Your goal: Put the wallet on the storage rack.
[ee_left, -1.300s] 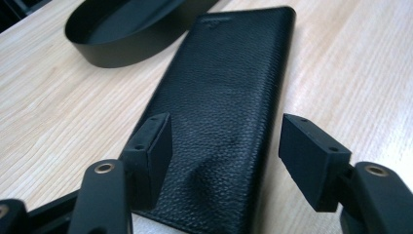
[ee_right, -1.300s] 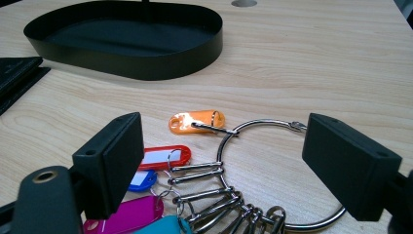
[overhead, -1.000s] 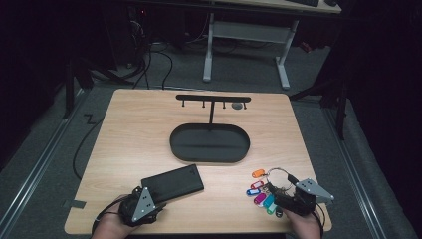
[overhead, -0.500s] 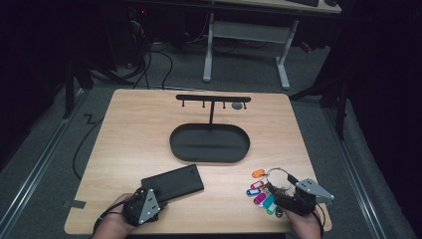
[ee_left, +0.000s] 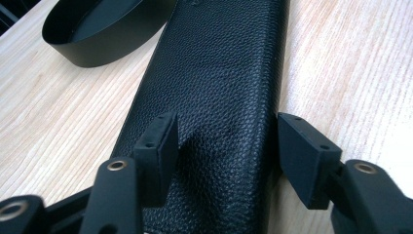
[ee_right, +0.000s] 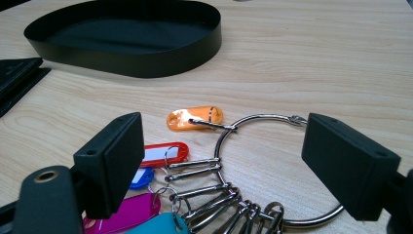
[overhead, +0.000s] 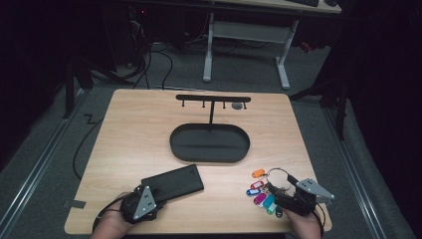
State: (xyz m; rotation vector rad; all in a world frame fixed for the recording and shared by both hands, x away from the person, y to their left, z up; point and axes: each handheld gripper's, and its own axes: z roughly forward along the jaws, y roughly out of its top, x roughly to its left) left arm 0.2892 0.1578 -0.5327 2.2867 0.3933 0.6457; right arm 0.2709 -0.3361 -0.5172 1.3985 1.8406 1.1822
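A black leather wallet (overhead: 171, 182) lies flat near the table's front left. My left gripper (overhead: 158, 195) reaches over its near end. In the left gripper view the jaws (ee_left: 226, 141) straddle the wallet (ee_left: 219, 73). They have just been closing a little. The left pad (ee_left: 158, 141) hangs over the leather and the right pad (ee_left: 302, 156) stands just off the wallet's edge. At the front right, a metal key ring (overhead: 274, 172) with several coloured tags lies on the wood. My right gripper (overhead: 279, 193) stands open around it (ee_right: 221, 156), with the ring (ee_right: 263, 116) between the pads, untouched.
A black oval tray (overhead: 171, 142) sits mid-table, with a black hook rack (overhead: 213, 98) rising behind it. The tray's wall (ee_right: 131, 61) is beyond the keys, with an orange tag (ee_right: 192, 118) nearest it. Bare wood lies between the wallet and the keys.
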